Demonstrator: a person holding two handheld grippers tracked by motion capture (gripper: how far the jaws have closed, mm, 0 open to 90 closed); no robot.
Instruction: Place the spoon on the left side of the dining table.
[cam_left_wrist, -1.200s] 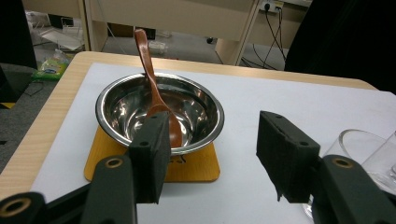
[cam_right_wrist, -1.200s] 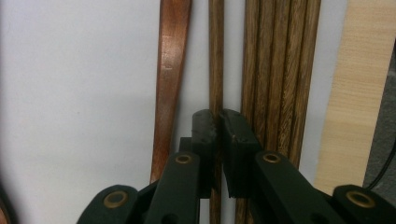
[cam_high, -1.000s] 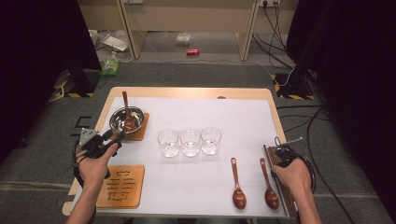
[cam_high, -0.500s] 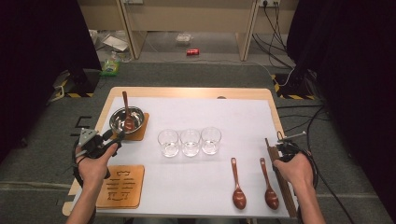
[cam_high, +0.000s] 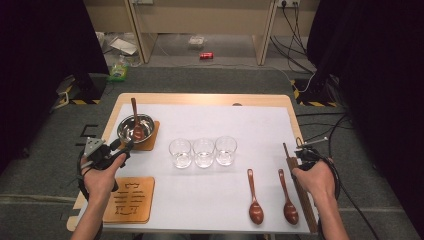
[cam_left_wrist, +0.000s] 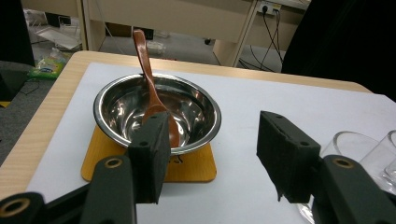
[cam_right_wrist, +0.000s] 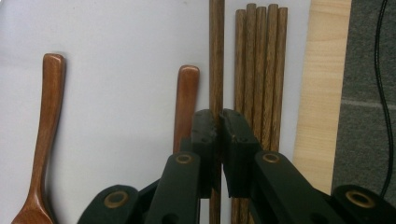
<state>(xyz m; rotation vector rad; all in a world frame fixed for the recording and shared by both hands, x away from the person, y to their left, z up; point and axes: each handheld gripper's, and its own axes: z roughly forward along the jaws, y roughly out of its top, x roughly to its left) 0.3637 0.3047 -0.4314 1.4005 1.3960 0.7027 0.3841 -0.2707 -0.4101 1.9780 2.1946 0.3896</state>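
My right gripper (cam_right_wrist: 219, 123) is shut on a single dark wooden chopstick (cam_right_wrist: 216, 56), which runs straight ahead between its pads. Several more chopsticks (cam_right_wrist: 261, 70) lie side by side just to its right, near the table's right edge. In the high view this gripper (cam_high: 301, 152) sits at the far end of that row. My left gripper (cam_left_wrist: 217, 140) stands open with nothing between its pads, just in front of a steel bowl (cam_left_wrist: 126, 102). A brown wooden spoon (cam_left_wrist: 149, 88) leans in the bowl, which rests on a wooden coaster (cam_left_wrist: 187, 170).
Three empty glasses (cam_high: 203, 151) stand in a row mid-table. Two wooden spoons (cam_high: 254, 197) (cam_high: 286, 197) lie left of the chopsticks. A second, bare coaster (cam_high: 130, 200) lies at the front left. Cables trail over the floor at the right.
The right hand has edged slightly away from the person along the right edge. The left hand has stayed where it was.
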